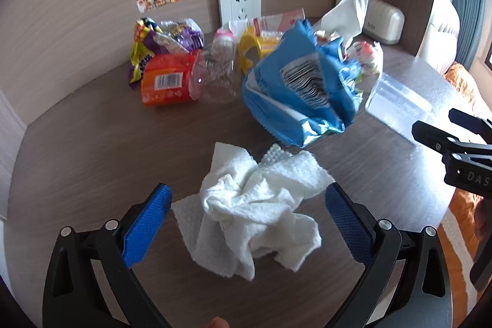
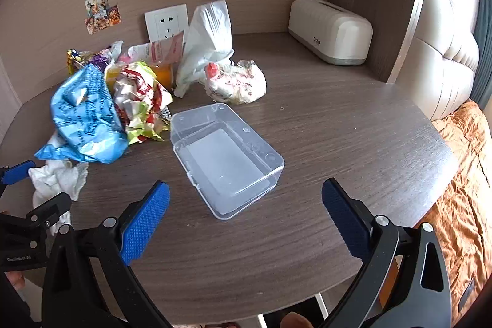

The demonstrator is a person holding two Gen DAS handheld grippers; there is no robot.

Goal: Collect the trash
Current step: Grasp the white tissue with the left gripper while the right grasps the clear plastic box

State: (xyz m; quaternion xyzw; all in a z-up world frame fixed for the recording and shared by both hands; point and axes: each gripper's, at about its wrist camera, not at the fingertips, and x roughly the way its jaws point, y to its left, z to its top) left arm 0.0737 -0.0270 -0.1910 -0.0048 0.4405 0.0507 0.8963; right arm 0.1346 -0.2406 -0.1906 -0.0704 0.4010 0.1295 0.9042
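Note:
A crumpled white paper towel lies on the brown table between the blue pads of my open left gripper; it also shows in the right wrist view. Behind it lie a crumpled blue bag, an orange packet, a clear crushed bottle, purple-yellow wrappers and a yellow tape roll. My right gripper is open and empty, just in front of an empty clear plastic box. The blue bag and a green-red wrapper lie left of the box.
A white plastic bag and a crumpled white wrapper sit behind the box. A white tissue holder stands at the back right by the wall. An orange blanket lies past the table's right edge.

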